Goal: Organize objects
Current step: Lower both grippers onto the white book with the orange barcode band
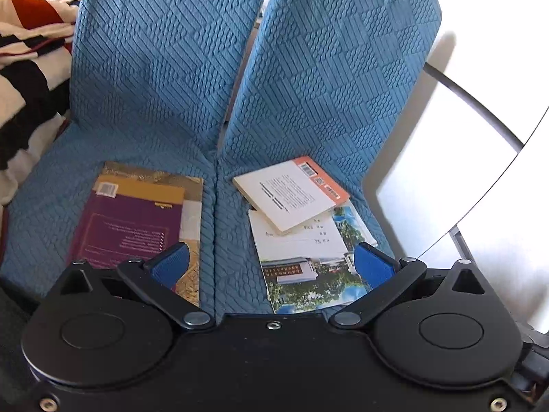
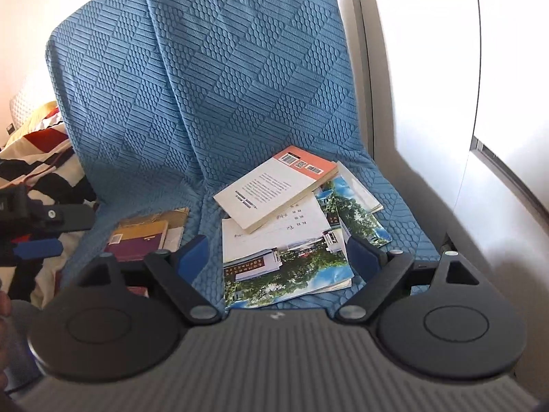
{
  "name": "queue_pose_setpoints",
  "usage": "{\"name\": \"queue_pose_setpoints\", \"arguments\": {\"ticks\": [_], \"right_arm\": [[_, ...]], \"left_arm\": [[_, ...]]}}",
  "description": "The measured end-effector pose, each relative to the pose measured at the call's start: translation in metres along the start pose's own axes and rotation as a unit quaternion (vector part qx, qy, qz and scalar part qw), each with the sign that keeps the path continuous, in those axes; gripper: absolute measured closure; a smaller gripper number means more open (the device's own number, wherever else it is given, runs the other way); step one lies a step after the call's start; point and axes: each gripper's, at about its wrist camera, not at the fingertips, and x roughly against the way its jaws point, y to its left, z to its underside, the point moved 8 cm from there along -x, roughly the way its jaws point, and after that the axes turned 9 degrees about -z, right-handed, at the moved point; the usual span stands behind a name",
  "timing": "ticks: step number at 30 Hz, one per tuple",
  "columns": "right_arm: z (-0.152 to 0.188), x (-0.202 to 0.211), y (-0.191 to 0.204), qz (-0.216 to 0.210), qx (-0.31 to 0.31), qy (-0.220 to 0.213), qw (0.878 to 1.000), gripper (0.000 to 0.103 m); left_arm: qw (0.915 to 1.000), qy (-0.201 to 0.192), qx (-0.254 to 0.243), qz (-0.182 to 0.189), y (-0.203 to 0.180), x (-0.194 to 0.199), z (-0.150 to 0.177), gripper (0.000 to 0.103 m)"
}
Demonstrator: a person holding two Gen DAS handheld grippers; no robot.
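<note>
Quilted blue sofa (image 1: pixel 154 103) — flat paperbacks (image 2: pixel 274 189) stacked askew | both jaws apart — empty

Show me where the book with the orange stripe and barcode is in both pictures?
Left wrist view: the orange-striped book lies right of centre, on top of the messy pile, beyond the open left gripper.
Right wrist view: the same book lies near the centre, above the open right gripper.
Shared landmark: the purple and yellow book lies to its left on the blue sofa cover in both.
</note>
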Motion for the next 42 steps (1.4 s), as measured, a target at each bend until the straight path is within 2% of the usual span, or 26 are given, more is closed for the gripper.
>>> {"name": "queue_pose_setpoints", "arguments": {"ticks": [3, 9, 11, 16, 17, 20, 23, 29, 35, 36, 38, 39, 42], "right_arm": [[0.007, -0.013, -0.011, 0.002, -0.007, 0.001, 1.0, 0.015], [0.017, -0.038, -0.035, 0.0, -0.064, 0.003, 0.998, 0.016], [0.014, -0.046, -0.041, -0.01, -0.081, -0.003, 0.997, 0.021], [0.003, -0.076, -0.057, -0.035, -0.116, -0.032, 0.992, 0.023], [0.001, -0.084, -0.061, -0.039, -0.124, -0.039, 0.991, 0.023], [-0.006, -0.109, -0.067, -0.046, -0.137, -0.056, 0.988, 0.023], [-0.013, -0.133, -0.073, -0.054, -0.143, -0.062, 0.986, 0.023], [-0.021, -0.177, -0.11, -0.033, -0.177, -0.047, 0.982, 0.023], [-0.032, -0.219, -0.122, -0.045, -0.184, -0.025, 0.982, 0.023], [-0.034, -0.226, -0.123, -0.047, -0.178, -0.024, 0.983, 0.023], [-0.039, -0.242, -0.125, -0.047, -0.168, -0.019, 0.984, 0.023], [-0.041, -0.248, -0.127, -0.049, -0.169, -0.017, 0.984, 0.023], [-0.044, -0.264, -0.133, -0.059, -0.188, -0.014, 0.98, 0.023]], "left_arm": [[0.9998, 0.014, -0.008, -0.011, -0.002, -0.017, 0.008, 0.001], [0.9995, 0.025, -0.014, -0.015, -0.01, -0.045, 0.016, 0.001], [0.9995, 0.026, -0.014, -0.014, -0.013, -0.053, 0.016, 0.001], [0.9996, 0.029, 0.002, 0.006, -0.02, -0.08, 0.01, 0.002], [0.9996, 0.028, 0.004, 0.008, -0.022, -0.086, 0.01, 0.005], [0.9993, 0.036, 0.002, 0.006, -0.027, -0.106, 0.013, 0.007], [0.9997, 0.021, 0.013, -0.004, -0.03, -0.122, 0.01, 0.007], [0.9993, 0.021, 0.028, -0.016, -0.035, -0.161, 0.001, 0.007], [0.9968, 0.04, 0.067, -0.015, -0.036, -0.203, -0.007, 0.012], [0.9962, 0.041, 0.075, -0.013, -0.036, -0.209, -0.009, 0.014], [0.9949, 0.05, 0.087, -0.011, -0.037, -0.221, -0.01, 0.026], [0.9942, 0.055, 0.092, -0.01, -0.038, -0.227, -0.011, 0.028], [0.9928, 0.059, 0.104, -0.008, -0.04, -0.242, -0.014, 0.044]]}}
